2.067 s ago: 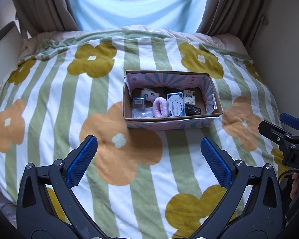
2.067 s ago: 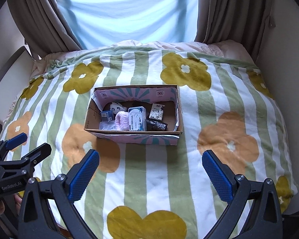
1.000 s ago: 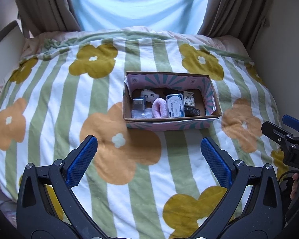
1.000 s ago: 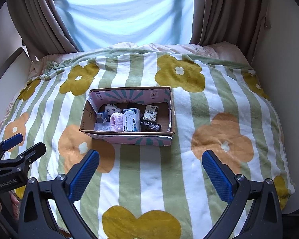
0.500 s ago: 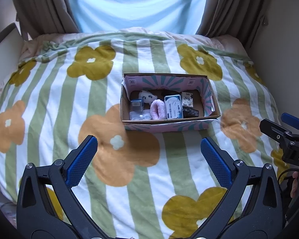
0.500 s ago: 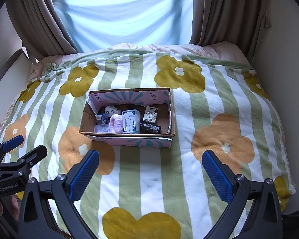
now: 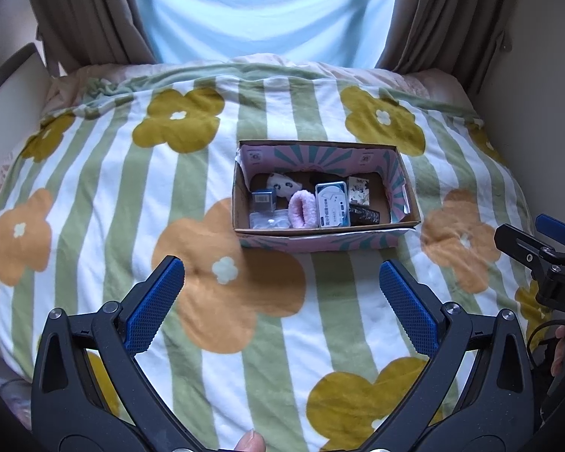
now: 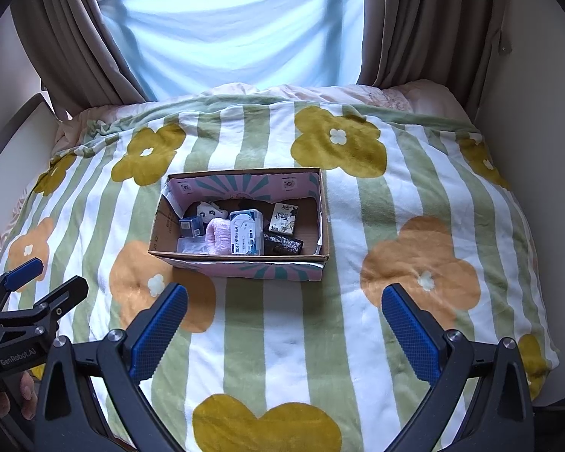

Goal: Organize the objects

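You are holding both tools low over the near end of the bed, pointing toward the shallow cardboard box with the pink-and-teal sunburst lining (image 7: 322, 239), which is sitting mid-bed on the striped fleece blanket with yellow and orange flowers (image 7: 105, 203). The left gripper (image 7: 278, 290) is standing wide, nothing between its blue pads; the right gripper (image 8: 282, 310) is the same, wide and carrying nothing. Both are well apart from the box.

Progress, as a judgement: every small item in view is lying inside the box, and no loose item is showing on the blanket in either view. So either the gathering is finished or the sorting out of the box has not begun; the pictures are not settling which. Neither tool is touching anything.

Count inside the box, seven as far as I can tell:
- one white soft toy with dark patches (image 8: 209, 209), at the back left
- one small blue carton with a barcode (image 8: 192, 227), left
- one clear plastic packet (image 8: 190, 245), front left corner, contents too blurred to name
- one fluffy pink band (image 8: 217, 240), centre
- one white-and-blue rectangular case with printed text (image 8: 246, 233), standing beside the pink band
- one small printed tissue pack, cream with dark drawing (image 8: 283, 218), right of the case
- one crinkled black wrapper (image 8: 282, 245), front right

Something dark is lying at the back behind the toy; I cannot tell what.
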`<state>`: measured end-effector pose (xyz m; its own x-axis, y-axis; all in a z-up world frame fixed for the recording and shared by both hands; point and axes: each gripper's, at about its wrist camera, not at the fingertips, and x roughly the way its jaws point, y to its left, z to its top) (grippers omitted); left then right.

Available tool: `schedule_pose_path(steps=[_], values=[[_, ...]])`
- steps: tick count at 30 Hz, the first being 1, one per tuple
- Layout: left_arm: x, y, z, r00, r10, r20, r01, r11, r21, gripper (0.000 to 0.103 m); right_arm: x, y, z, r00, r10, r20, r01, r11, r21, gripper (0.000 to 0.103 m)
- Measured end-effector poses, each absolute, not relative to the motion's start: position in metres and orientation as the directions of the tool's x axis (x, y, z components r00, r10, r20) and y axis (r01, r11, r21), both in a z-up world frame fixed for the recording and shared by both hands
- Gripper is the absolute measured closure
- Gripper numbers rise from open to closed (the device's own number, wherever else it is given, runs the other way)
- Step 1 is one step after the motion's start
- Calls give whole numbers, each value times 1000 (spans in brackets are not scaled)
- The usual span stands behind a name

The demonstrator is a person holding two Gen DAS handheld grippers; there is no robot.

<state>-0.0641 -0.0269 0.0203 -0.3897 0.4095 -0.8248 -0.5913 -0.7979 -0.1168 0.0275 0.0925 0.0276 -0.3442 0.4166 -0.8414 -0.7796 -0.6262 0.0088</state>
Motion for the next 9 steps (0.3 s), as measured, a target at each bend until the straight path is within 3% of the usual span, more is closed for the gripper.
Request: schedule_pose_path(steps=[9], values=[[-63, -30, 21, -400, 430, -809, -575, -805, -143, 0, 26, 99, 30, -345, 418, -840, -780, -626, 9, 0]])
